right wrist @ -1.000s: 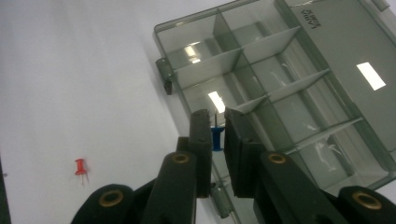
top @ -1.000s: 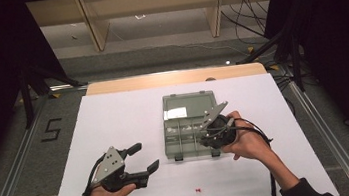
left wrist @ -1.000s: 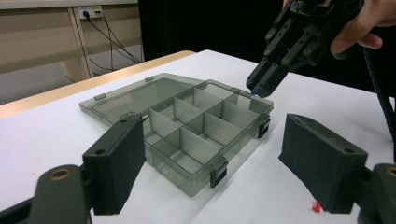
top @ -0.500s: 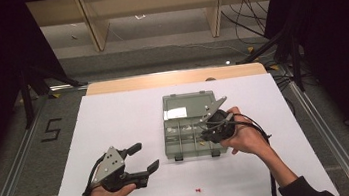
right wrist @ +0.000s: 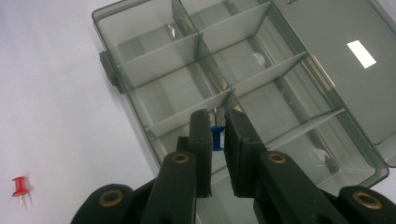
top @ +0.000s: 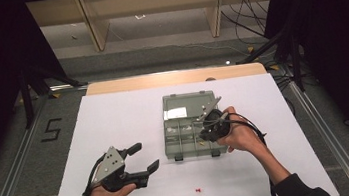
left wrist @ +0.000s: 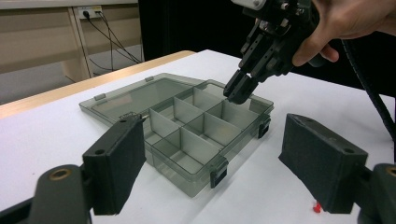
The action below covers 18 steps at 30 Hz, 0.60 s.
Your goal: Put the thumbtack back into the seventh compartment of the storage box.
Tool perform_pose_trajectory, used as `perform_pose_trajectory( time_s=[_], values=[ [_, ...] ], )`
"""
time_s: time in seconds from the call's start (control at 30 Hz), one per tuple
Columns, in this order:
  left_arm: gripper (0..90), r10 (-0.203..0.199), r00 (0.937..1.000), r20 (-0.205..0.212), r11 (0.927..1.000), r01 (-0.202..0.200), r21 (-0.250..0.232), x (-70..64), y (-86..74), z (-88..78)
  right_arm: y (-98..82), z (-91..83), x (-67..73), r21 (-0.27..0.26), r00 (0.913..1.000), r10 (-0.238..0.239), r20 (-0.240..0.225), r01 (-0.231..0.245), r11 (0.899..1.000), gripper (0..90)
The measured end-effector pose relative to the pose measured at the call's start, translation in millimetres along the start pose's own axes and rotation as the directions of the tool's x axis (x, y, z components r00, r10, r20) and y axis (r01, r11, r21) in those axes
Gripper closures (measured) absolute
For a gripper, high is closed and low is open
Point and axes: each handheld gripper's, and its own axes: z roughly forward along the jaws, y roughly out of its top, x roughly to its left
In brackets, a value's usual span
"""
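Observation:
An open grey compartment box (top: 169, 140) lies mid-table, its lid (top: 185, 102) folded flat behind it. My right gripper (top: 203, 134) tilts down over the box's near right compartments, shut on a small blue pushpin (right wrist: 216, 138), its pin pointing at a divider (right wrist: 187, 116). From the left gripper view, the right gripper (left wrist: 235, 92) hangs just above the box's rim (left wrist: 261, 103). My left gripper (top: 144, 156) rests at the front left of the table, open and with nothing in it. A red pushpin (top: 199, 191) lies on the sheet in front of the box.
A white sheet (top: 114, 115) covers the table, with a wooden strip (top: 175, 78) along its far edge. Small pale items (right wrist: 258, 57) lie in some compartments. The right gripper's cable (top: 248, 121) loops over the wrist. The red pushpin (right wrist: 19, 186) lies left of the box.
My right gripper has sunk slightly toward the box, with the blue pushpin still in it. The left gripper has not moved.

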Motion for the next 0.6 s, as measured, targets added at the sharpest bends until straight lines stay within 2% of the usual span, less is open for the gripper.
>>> perform_pose_trajectory(
  time_s=[0.23, 0.3, 0.5, 0.6],
  values=[
    [21.1, 0.013, 0.9999, 0.003, 0.9999, -0.013, -0.003, 0.6, 0.5, -0.4, 0.3, 10.7, 1.4, 0.028, 1.0000, 0.002, -0.008, -0.002, 1.000, 81.9],
    [21.1, 0.000, 1.0000, 0.001, 1.0000, 0.000, -0.001, 0.0, 0.1, -0.1, 0.2, 13.5, 1.5, 0.033, 0.9999, 0.000, -0.011, 0.000, 0.999, 81.8],
    [21.1, -0.002, 1.0000, 0.001, 1.0000, 0.002, -0.002, 0.2, 0.0, -0.2, 1.0, 16.9, 1.7, 0.045, 0.9999, 0.004, -0.014, -0.004, 0.999, 81.3],
    [21.1, -0.001, 1.0000, 0.002, 1.0000, 0.001, -0.002, 0.0, 0.1, -0.3, 0.7, 18.5, 1.8, 0.055, 1.0000, 0.004, -0.005, -0.004, 0.998, 77.8]
  ],
)
